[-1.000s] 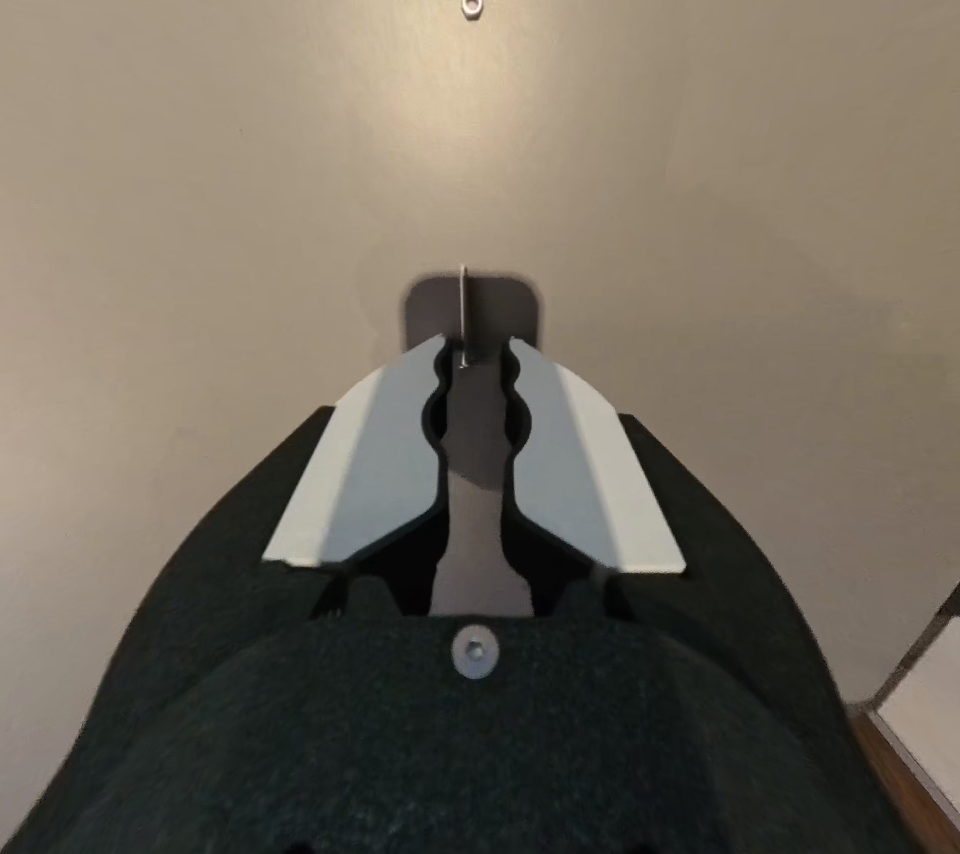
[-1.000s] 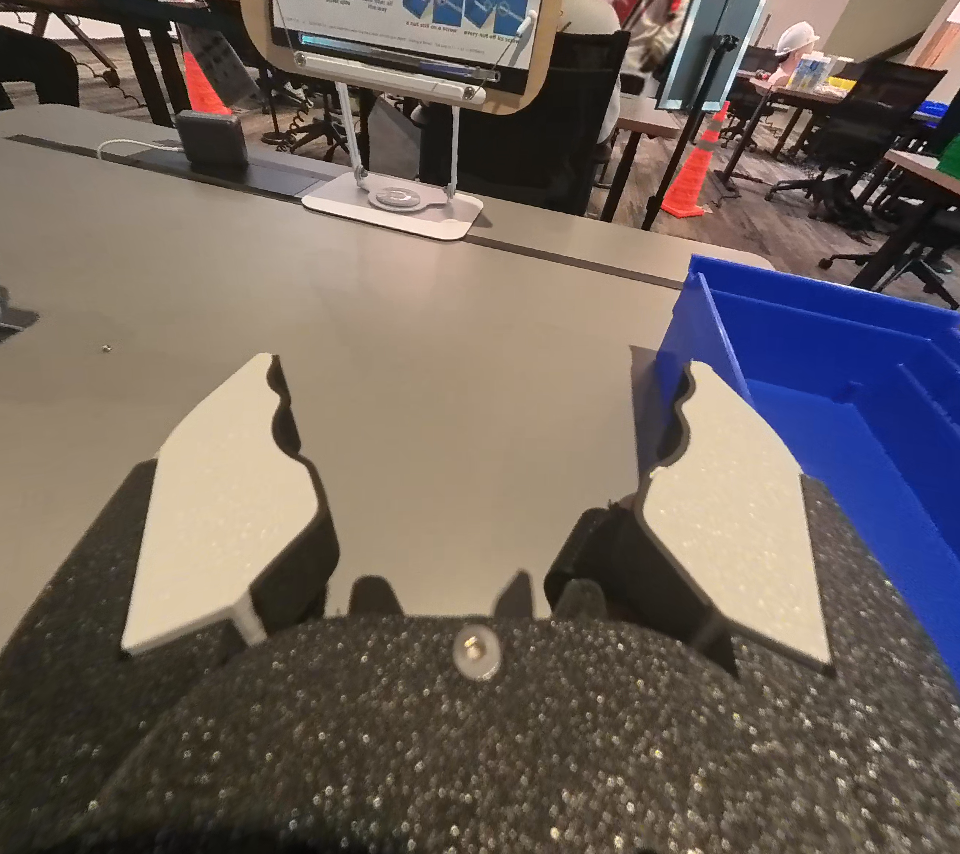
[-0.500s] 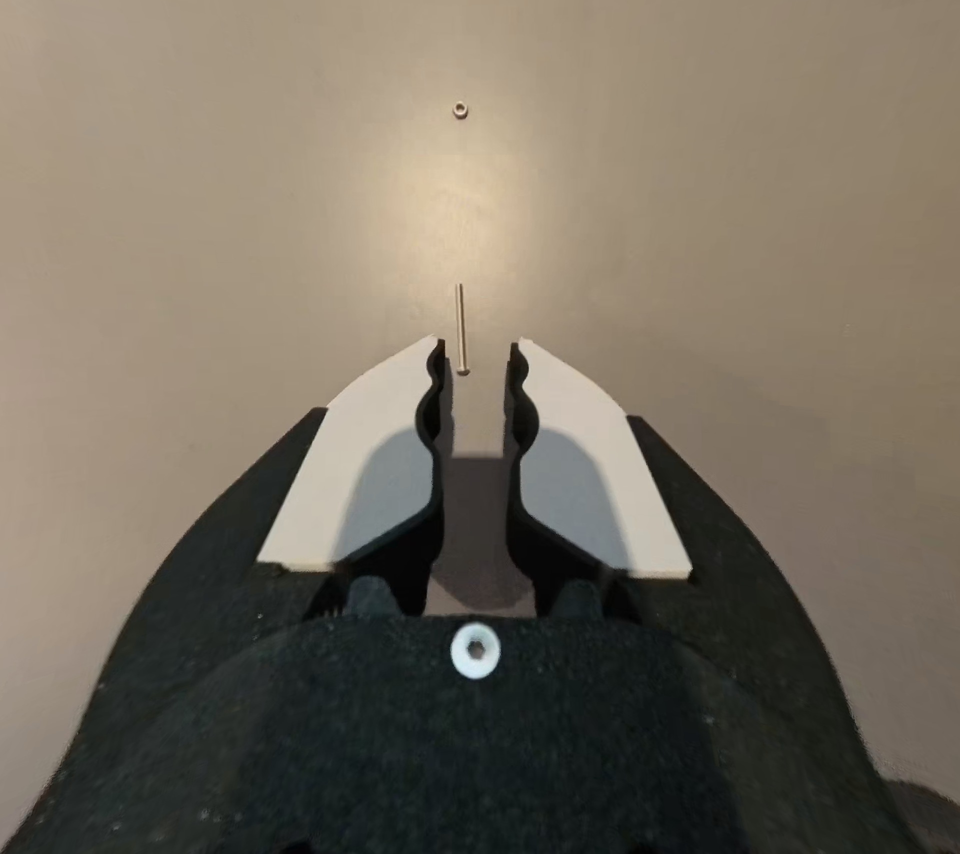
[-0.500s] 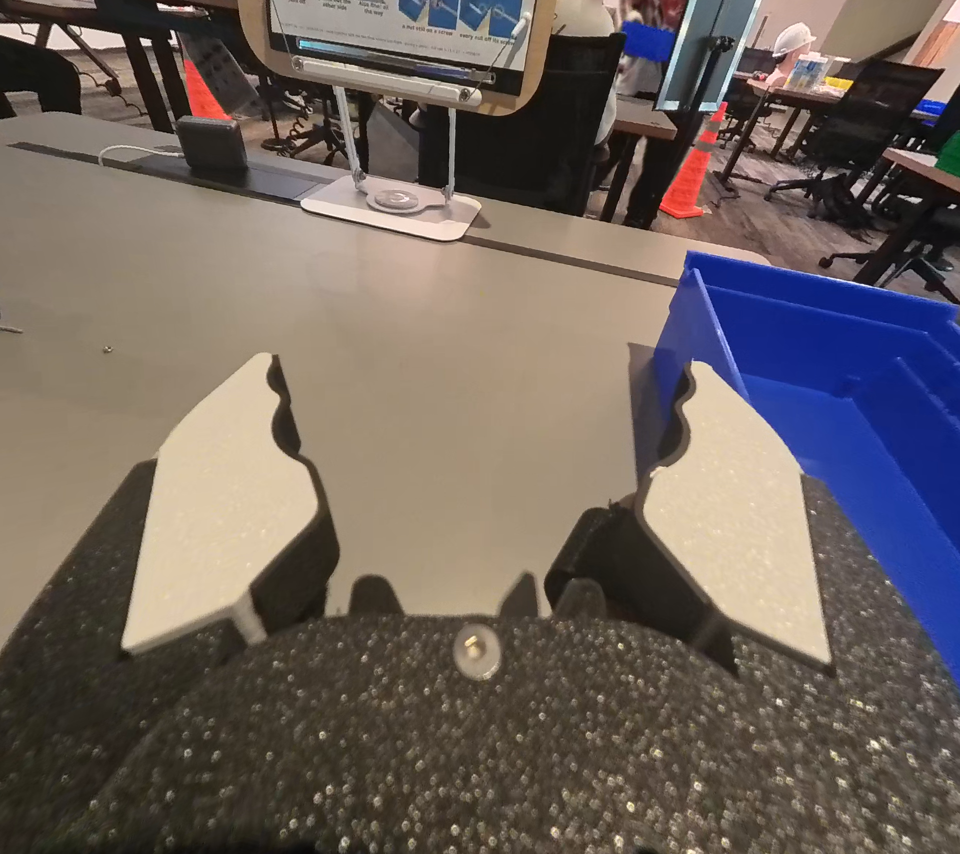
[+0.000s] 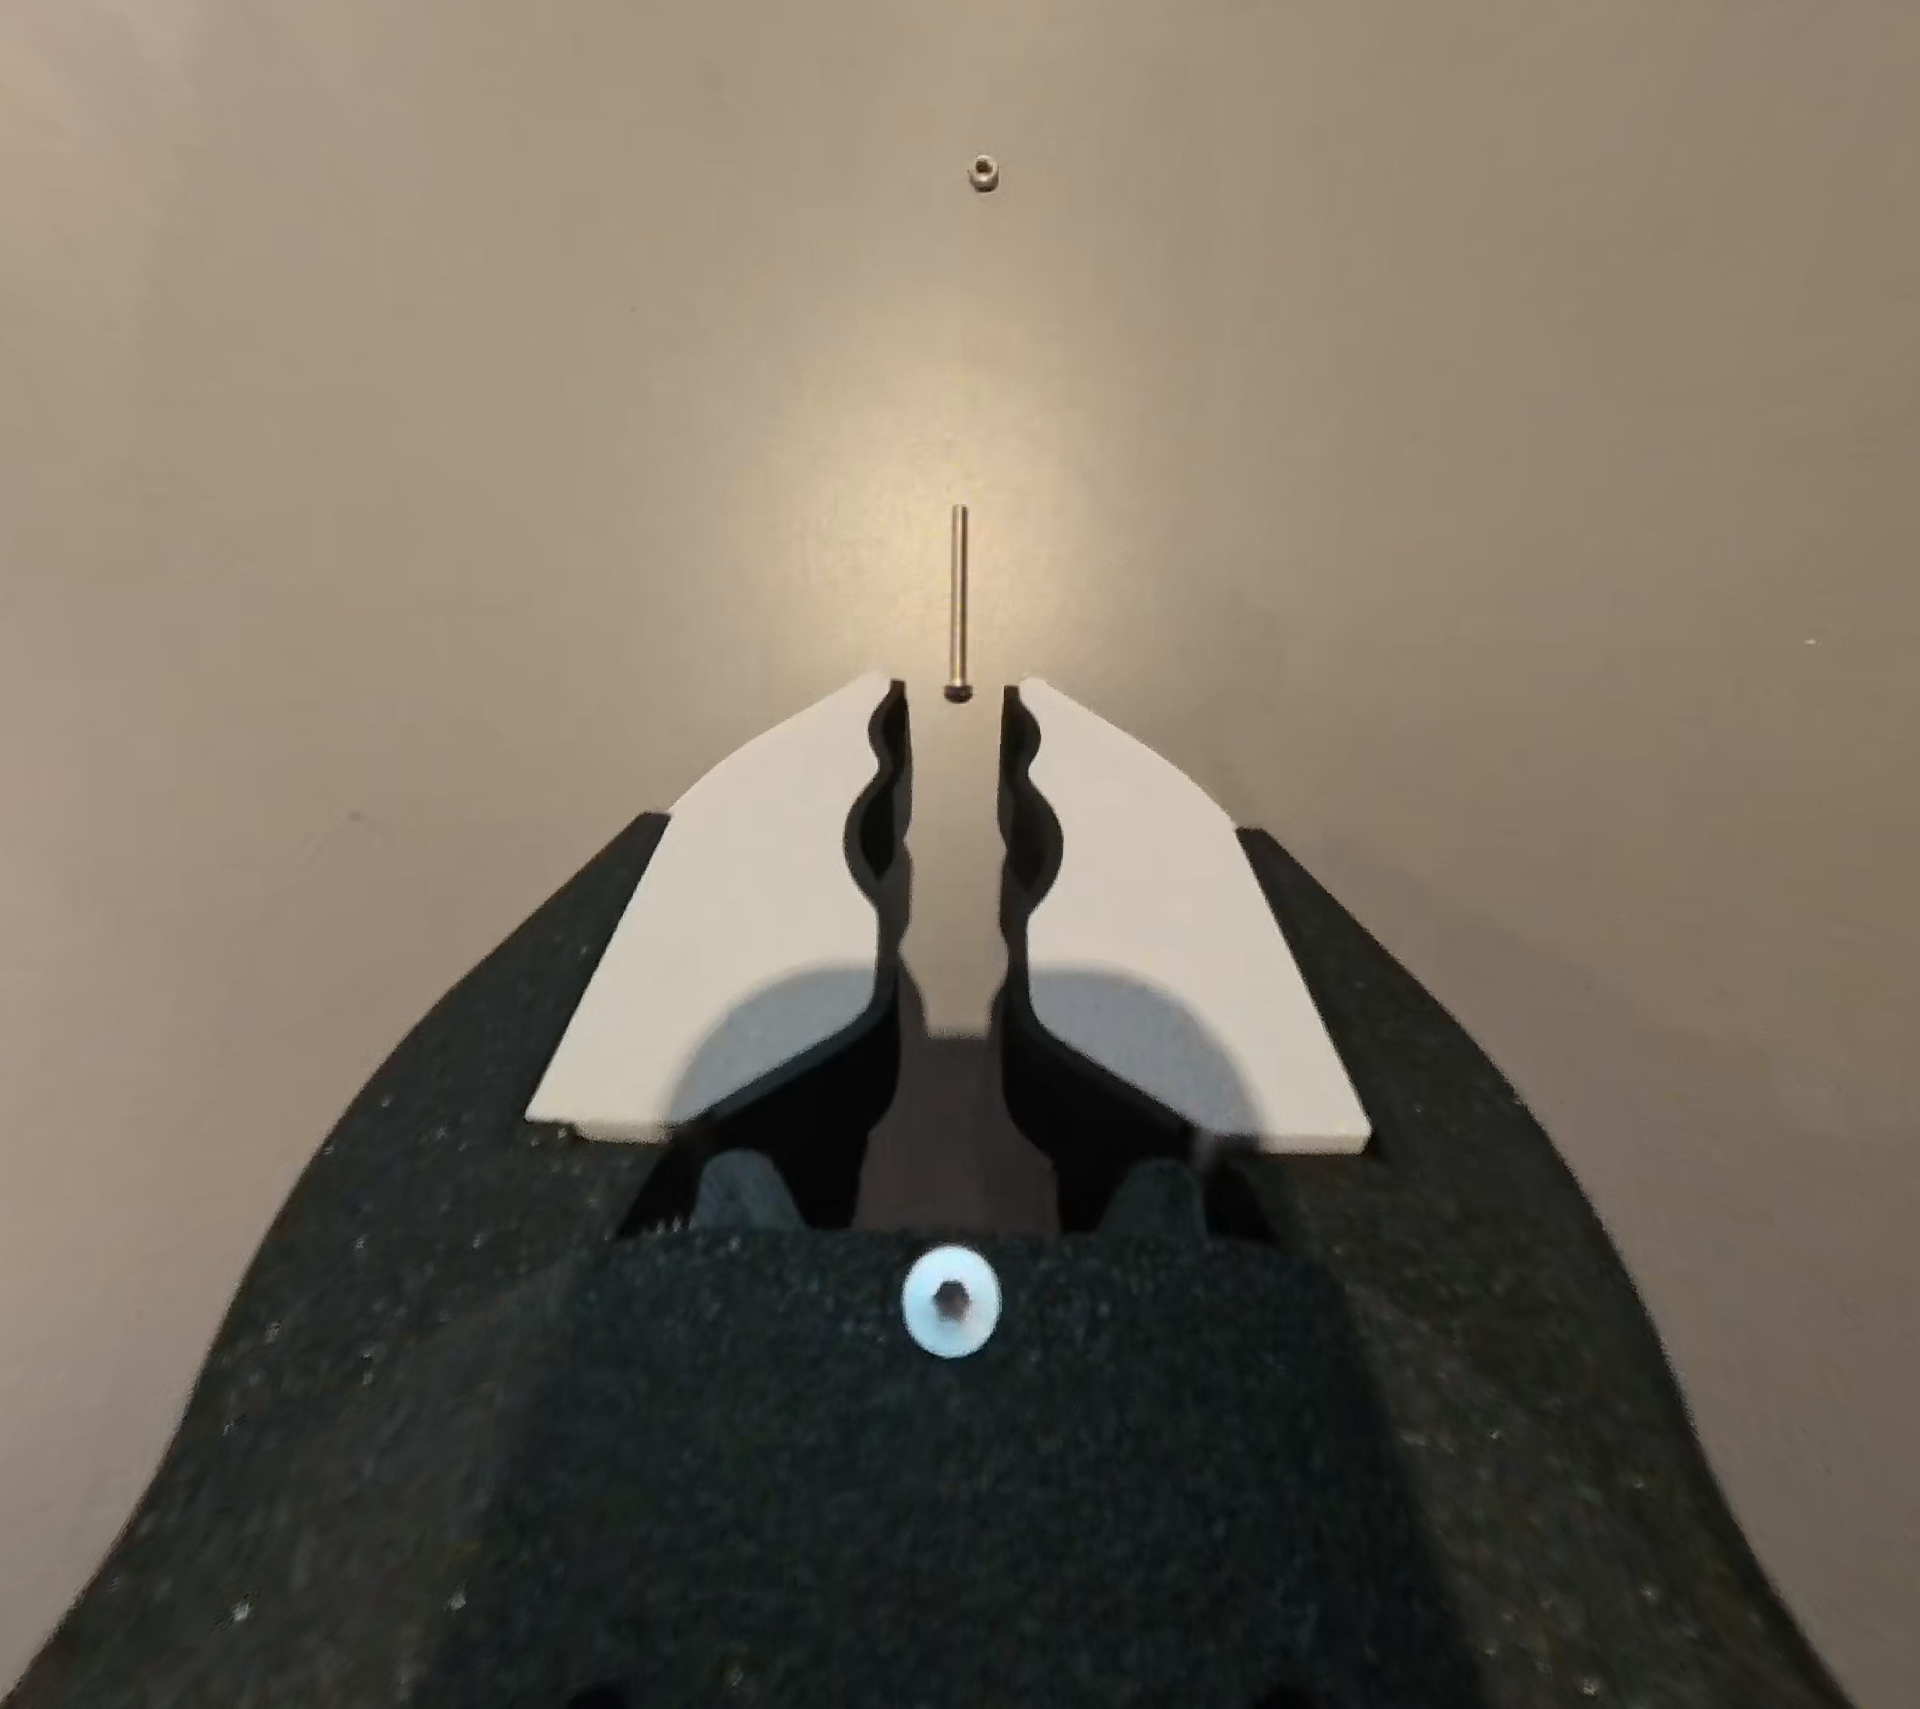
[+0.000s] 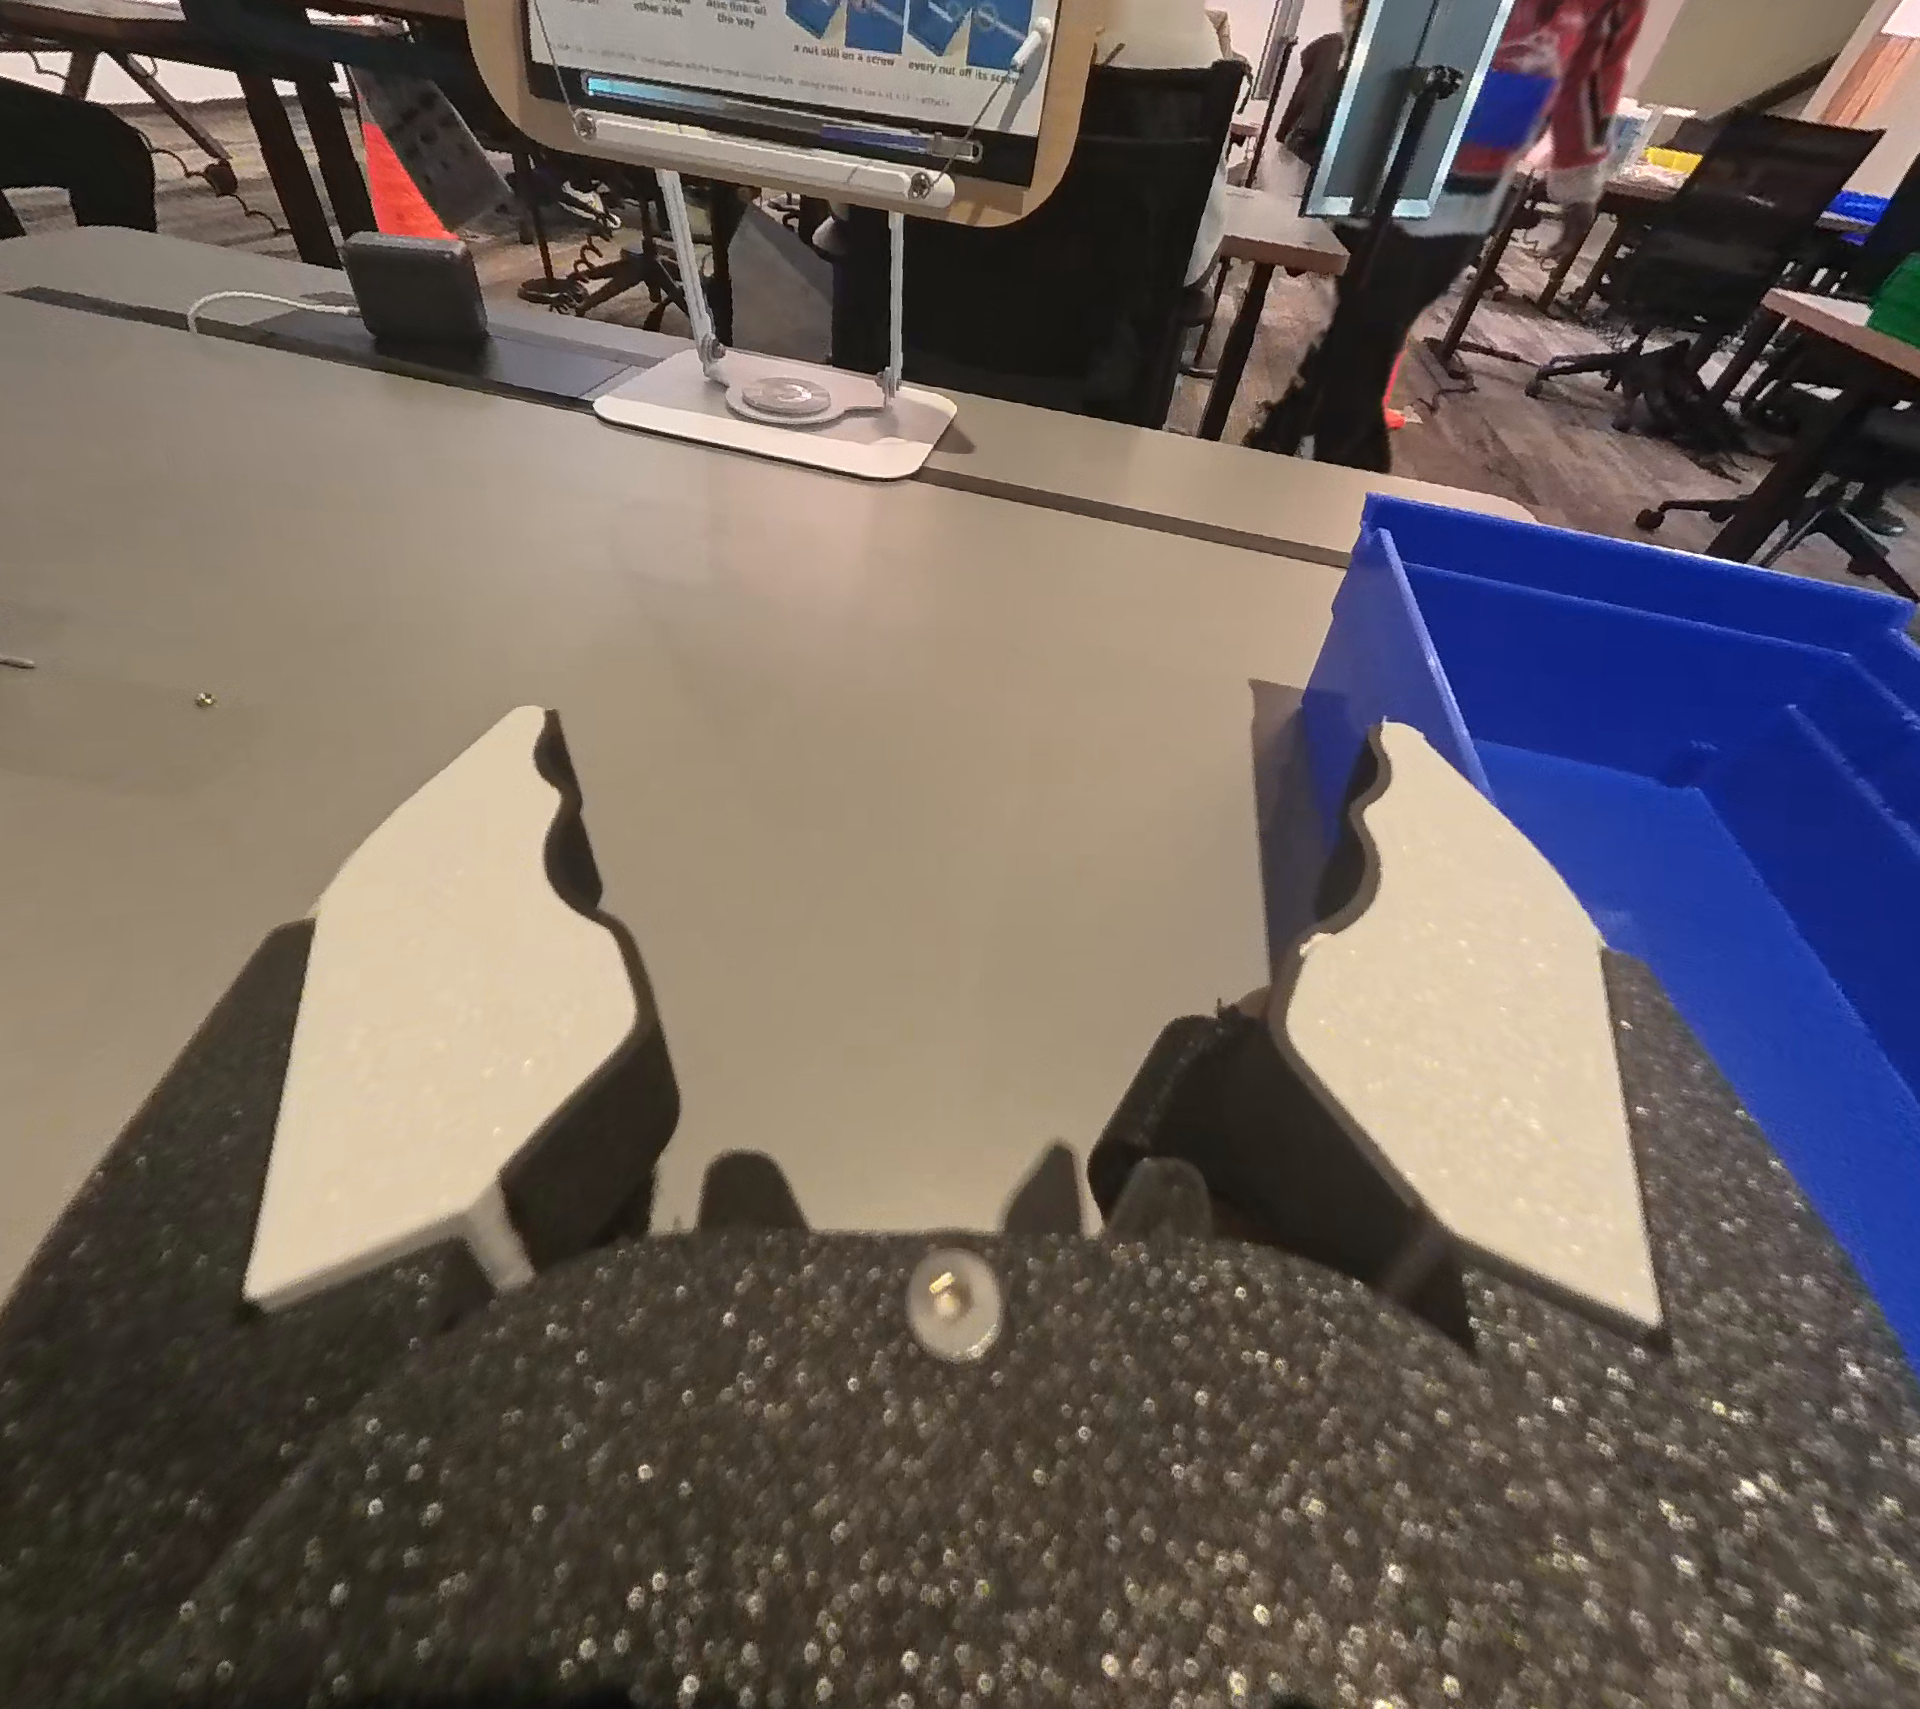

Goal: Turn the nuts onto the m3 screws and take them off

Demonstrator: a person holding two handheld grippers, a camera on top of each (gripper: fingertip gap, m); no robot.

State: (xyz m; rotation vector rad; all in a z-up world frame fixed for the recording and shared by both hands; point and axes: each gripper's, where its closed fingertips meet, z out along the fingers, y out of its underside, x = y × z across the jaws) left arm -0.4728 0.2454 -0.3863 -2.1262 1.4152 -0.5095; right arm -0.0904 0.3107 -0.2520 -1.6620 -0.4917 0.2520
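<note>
Grey table point(image 6: 935, 672), empty blue bin point(image 6: 1714, 828) beside right tongs point(image 6: 961, 745).

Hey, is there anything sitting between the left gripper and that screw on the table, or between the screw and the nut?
Nothing visible. The screw lies just beyond the open left gripper, its head toward the fingertips, on bare table. The nut lies farther on, roughly in line, with only bare tabletop between.

The screw point(image 6: 15, 662) is cut off by the left edge; the blue bin point(image 6: 1621, 651) runs off right
</note>
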